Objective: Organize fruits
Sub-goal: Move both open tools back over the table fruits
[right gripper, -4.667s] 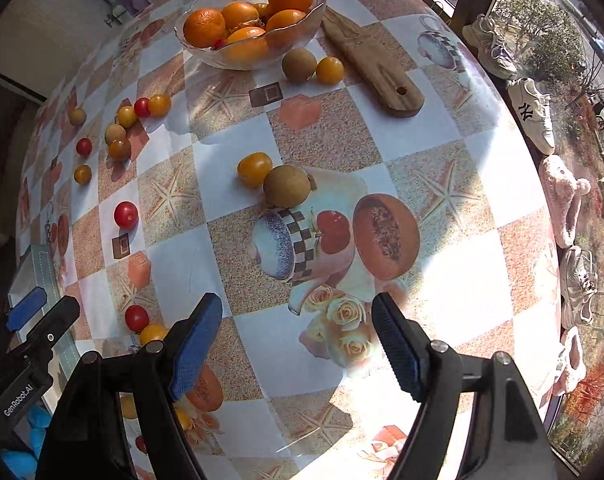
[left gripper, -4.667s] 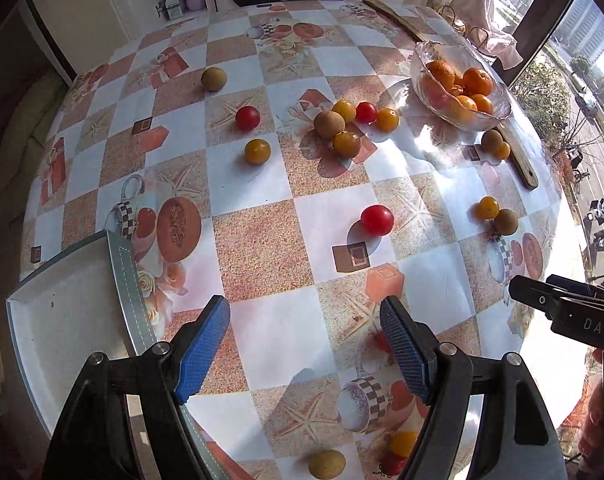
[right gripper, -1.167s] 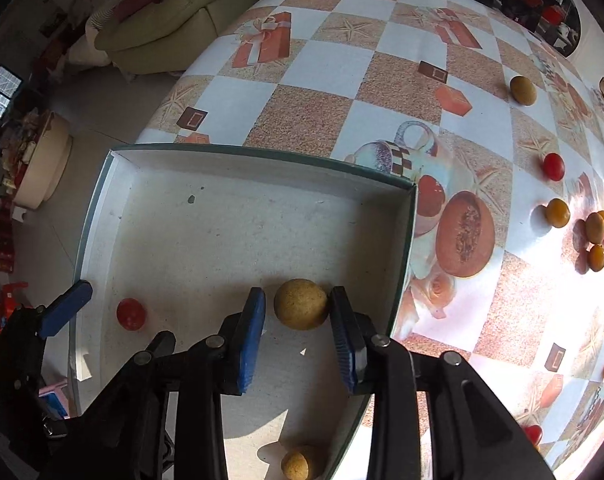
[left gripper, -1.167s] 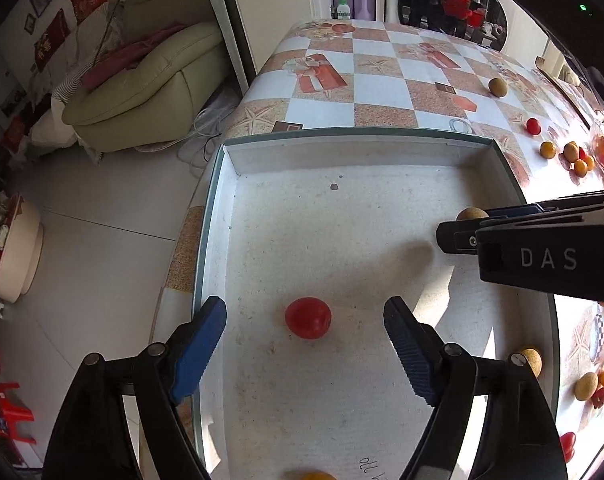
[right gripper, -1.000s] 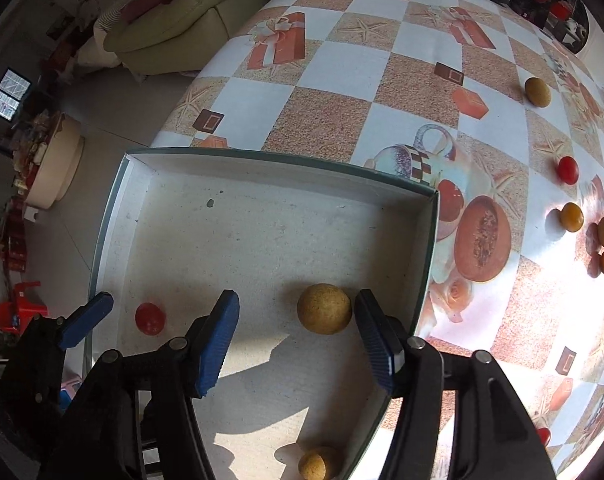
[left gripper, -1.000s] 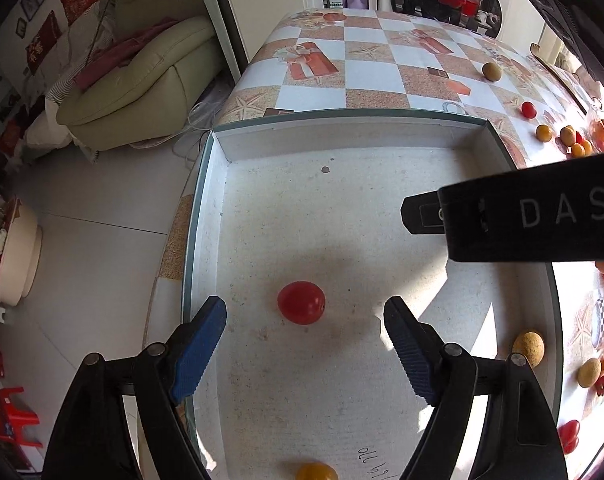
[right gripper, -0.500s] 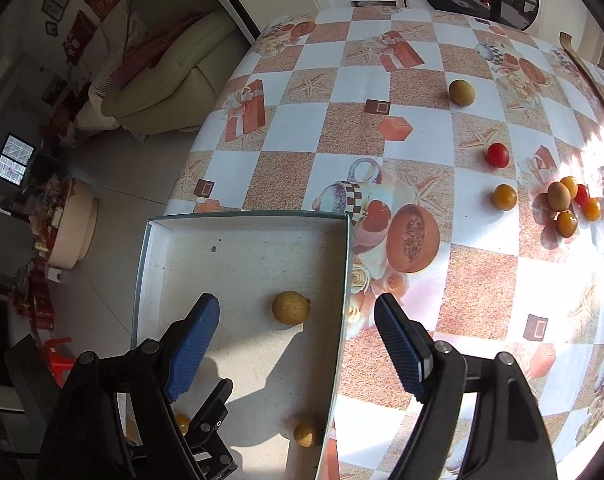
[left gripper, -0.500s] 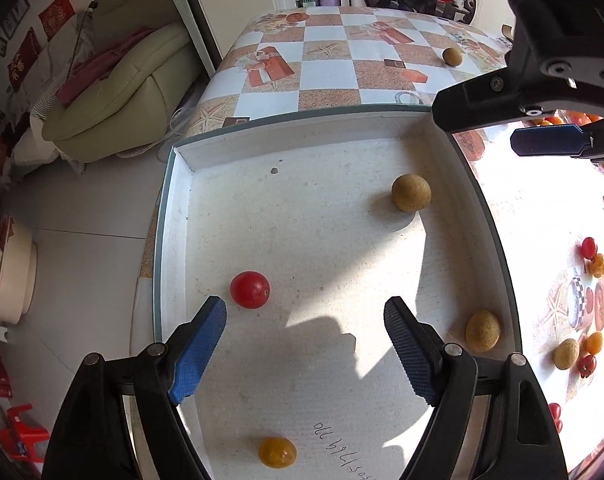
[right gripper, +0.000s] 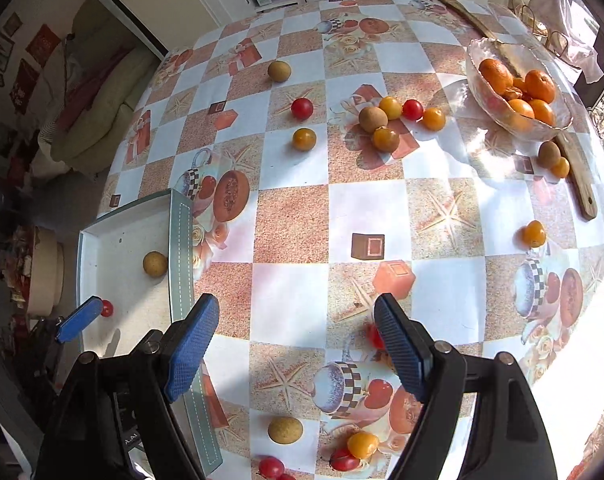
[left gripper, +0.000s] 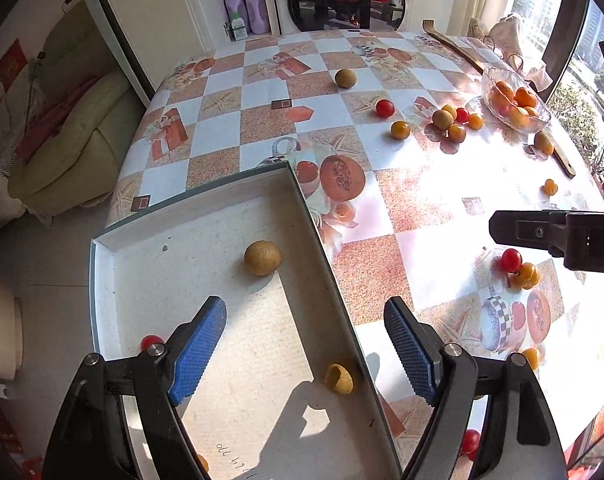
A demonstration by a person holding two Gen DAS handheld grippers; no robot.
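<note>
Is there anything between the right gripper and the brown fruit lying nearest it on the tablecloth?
Nothing visible stands between them. The right gripper is open and empty, and the brown fruit lies on bare tablecloth just below the gap. A yellow tomato and red tomatoes sit to its right, apart from it.

Home, living rm: sofa point(left gripper: 66, 136), dining table w/ patterned cloth point(left gripper: 382, 208).

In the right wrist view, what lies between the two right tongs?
Only bare tablecloth shows between the open right tongs; no fruit, in the right wrist view.
</note>
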